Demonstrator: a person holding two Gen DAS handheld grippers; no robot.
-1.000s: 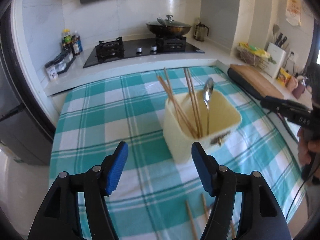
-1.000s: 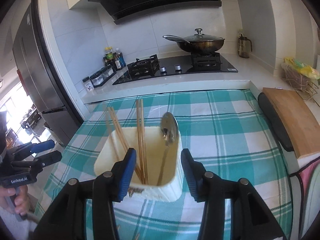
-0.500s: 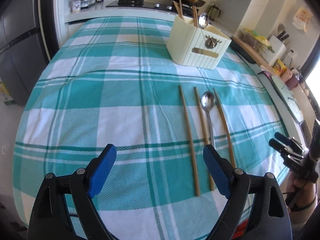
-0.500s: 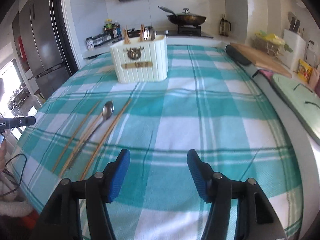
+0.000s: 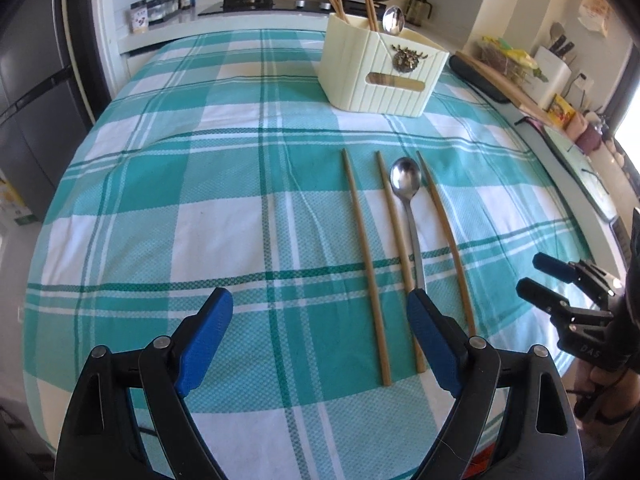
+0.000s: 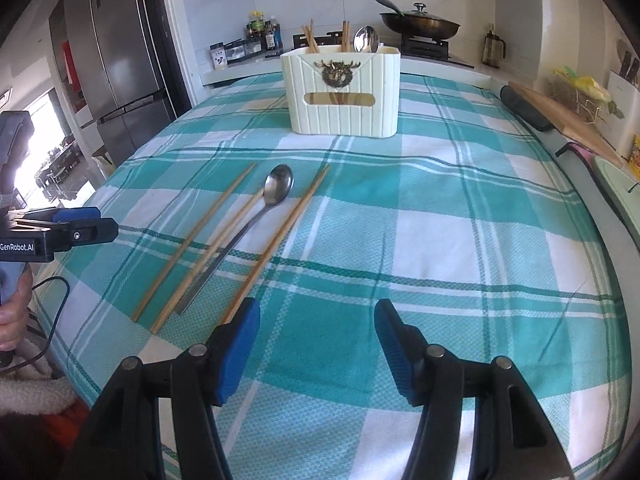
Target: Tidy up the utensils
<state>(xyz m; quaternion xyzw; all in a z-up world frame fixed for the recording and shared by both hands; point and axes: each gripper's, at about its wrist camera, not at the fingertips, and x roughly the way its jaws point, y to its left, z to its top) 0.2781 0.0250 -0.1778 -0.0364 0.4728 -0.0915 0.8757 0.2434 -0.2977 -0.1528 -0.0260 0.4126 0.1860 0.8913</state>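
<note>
Three loose chopsticks (image 5: 364,268) and one metal spoon (image 5: 406,184) lie side by side on a teal-and-white checked tablecloth (image 5: 192,184), awaiting sorting, while a cream utensil holder (image 5: 380,70) stands farther back on the table with more chopsticks and a second spoon upright inside it. Both hand-held grippers hover near the table's front edge with nothing in them: the left gripper (image 5: 320,336) has its blue-padded jaws spread wide, its right pad just over the near end of the spoon handle, and the right gripper (image 6: 316,344) is equally wide, its left pad close to the near tip of the rightmost chopstick (image 6: 280,240). The trouble ahead, by the look of it, lies in how tightly the pieces are packed: the spoon handle appears to touch or cross the middle chopstick, so a closing jaw could catch two items at once or flick a neighbour aside. Thin, round sticks lying flat on soft cloth may also roll away from the pads or bunch the fabric. With the holder well apart from the loose pieces, a long stick gripped near one end could swing, tip out of the grip, or knock against the utensils already standing in the holder.
</note>
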